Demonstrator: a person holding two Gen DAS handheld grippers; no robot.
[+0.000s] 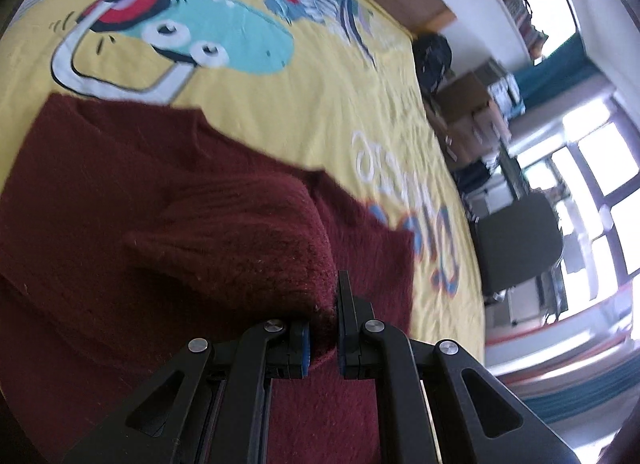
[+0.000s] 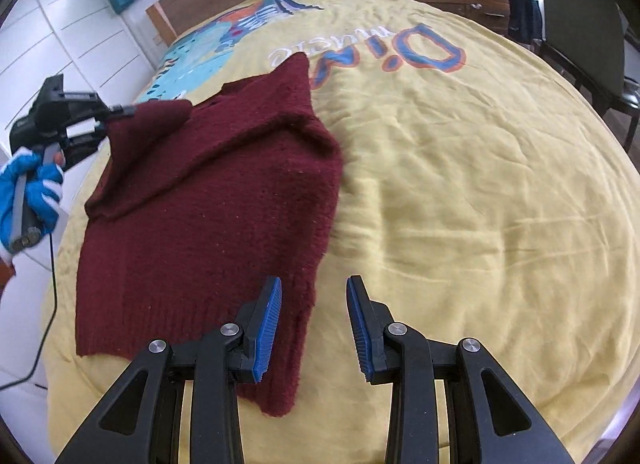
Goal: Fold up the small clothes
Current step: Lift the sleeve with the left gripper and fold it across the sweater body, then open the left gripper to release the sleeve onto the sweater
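Because the maroon sweater [image 2: 208, 199] is thick, soft knit, it looks light and floppy, sagging wherever unsupported; it lies on the left of the yellow bedspread [image 2: 460, 183]; the left gripper [image 1: 322, 328] pinches a raised fold; the right gripper [image 2: 314, 324] hangs parted, empty, near the hem, best taken at a corner.
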